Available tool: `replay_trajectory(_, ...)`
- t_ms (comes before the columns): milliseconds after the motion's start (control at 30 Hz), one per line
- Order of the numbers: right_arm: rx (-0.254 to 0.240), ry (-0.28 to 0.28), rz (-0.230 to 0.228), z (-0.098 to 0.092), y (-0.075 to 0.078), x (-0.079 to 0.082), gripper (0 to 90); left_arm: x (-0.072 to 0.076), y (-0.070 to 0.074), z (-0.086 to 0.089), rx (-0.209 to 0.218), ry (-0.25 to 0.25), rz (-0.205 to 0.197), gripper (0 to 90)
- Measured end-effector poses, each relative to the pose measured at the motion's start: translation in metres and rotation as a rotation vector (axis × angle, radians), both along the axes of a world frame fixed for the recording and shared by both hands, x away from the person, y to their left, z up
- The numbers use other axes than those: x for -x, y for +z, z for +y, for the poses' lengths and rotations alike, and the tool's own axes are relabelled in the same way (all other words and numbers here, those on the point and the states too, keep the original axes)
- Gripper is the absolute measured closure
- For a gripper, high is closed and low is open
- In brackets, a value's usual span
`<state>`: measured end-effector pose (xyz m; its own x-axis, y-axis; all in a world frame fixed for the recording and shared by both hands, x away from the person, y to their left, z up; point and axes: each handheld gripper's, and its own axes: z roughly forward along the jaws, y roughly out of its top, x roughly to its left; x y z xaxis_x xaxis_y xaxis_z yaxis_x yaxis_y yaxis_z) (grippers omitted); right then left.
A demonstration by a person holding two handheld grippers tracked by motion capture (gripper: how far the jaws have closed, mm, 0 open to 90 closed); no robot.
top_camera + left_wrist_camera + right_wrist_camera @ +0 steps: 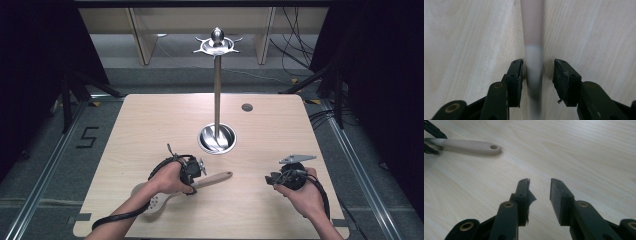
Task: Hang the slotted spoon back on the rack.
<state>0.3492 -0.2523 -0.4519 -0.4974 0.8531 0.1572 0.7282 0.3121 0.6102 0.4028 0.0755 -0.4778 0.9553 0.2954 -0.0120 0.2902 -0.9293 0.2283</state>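
Note:
A kitchen turner lies flat on the wooden table (150,120), its beige handle (216,178) pointing right and its pale slotted head (151,201) near the front edge. My left gripper (196,174) sits low over the turner's neck. In the left gripper view the jaws straddle the grey shaft (534,75), open (538,71), with a gap on the right side. My right gripper (270,179) hovers over bare wood at the right, open (539,187) and holding nothing. The handle (471,146) lies ahead of it.
A tall metal rack (217,90) stands mid-table on a round steel base (217,138), with a hooked crown (217,44) on top. A small dark disc (247,107) lies near the far edge. Bare wood stretches left and right of the base.

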Motion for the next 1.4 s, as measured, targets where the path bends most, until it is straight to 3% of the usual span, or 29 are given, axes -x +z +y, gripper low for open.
replay_trajectory(400,0.002,0.003,-0.003,0.000,0.000,0.000,68.8,-0.003,0.002,-0.013,-0.001,-0.021,-0.005,57.4)
replay_trajectory(433,0.017,0.028,-0.042,-0.002,-0.002,-0.002,68.8,-0.003,0.002,-0.014,-0.002,-0.023,-0.004,57.4)
replay_trajectory(467,0.007,0.011,-0.016,-0.001,-0.001,-0.001,68.8,-0.003,0.001,-0.016,-0.005,-0.024,0.000,57.5)
replay_trajectory(733,0.006,0.007,-0.011,0.000,0.000,0.000,68.8,-0.005,0.000,-0.020,-0.022,-0.029,0.006,59.7)
replay_trajectory(800,0.019,0.039,-0.053,-0.002,-0.003,-0.003,68.8,-0.005,0.000,-0.021,-0.029,-0.029,-0.001,60.5)
replay_trajectory(933,0.023,0.027,-0.018,-0.001,0.000,-0.002,68.8,-0.003,0.001,-0.023,-0.041,-0.031,-0.016,64.0)
replay_trajectory(1000,0.000,0.000,0.006,0.001,0.000,0.000,68.8,-0.002,0.001,-0.024,-0.048,-0.029,-0.015,67.6)
replay_trajectory(1100,0.002,0.002,0.002,0.001,0.000,0.000,68.8,-0.002,0.001,-0.025,-0.054,-0.036,-0.022,73.0)
replay_trajectory(1400,0.005,0.008,-0.002,0.001,-0.001,0.000,68.8,0.001,0.002,-0.026,-0.063,-0.060,-0.025,74.4)
